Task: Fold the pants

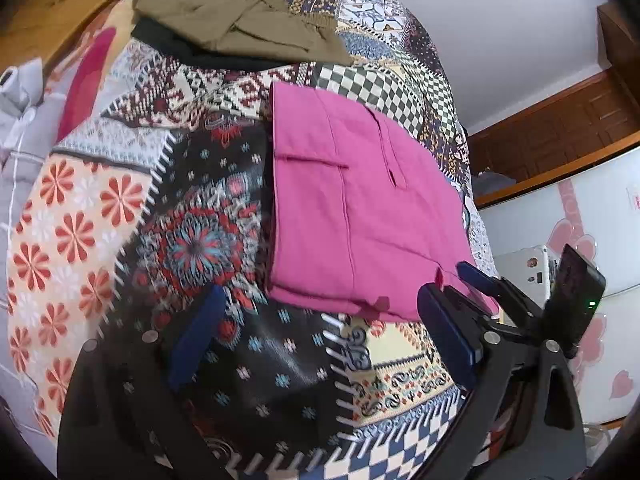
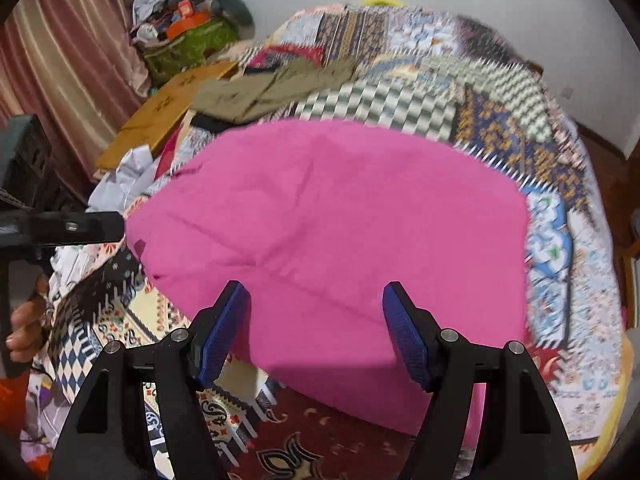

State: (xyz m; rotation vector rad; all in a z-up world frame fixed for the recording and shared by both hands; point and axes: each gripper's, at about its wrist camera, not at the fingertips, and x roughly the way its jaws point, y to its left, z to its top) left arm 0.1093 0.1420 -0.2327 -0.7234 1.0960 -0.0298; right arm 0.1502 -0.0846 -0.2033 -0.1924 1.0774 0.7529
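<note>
Pink pants [image 1: 360,208] lie folded in a flat rectangle on a patchwork bedspread [image 1: 120,208]; they fill the middle of the right wrist view [image 2: 340,232]. My left gripper [image 1: 320,336] is open, its blue pads wide apart, just short of the pants' near edge. My right gripper [image 2: 316,332] is open above the near edge of the pants, holding nothing. It also shows at the right of the left wrist view [image 1: 472,296], at the pants' near right corner.
Olive-green pants [image 1: 240,24] lie crumpled over a dark garment at the far end of the bed, also in the right wrist view [image 2: 272,88]. A wooden headboard [image 2: 160,116], a cluttered bag [image 2: 184,40], a white appliance [image 1: 568,216].
</note>
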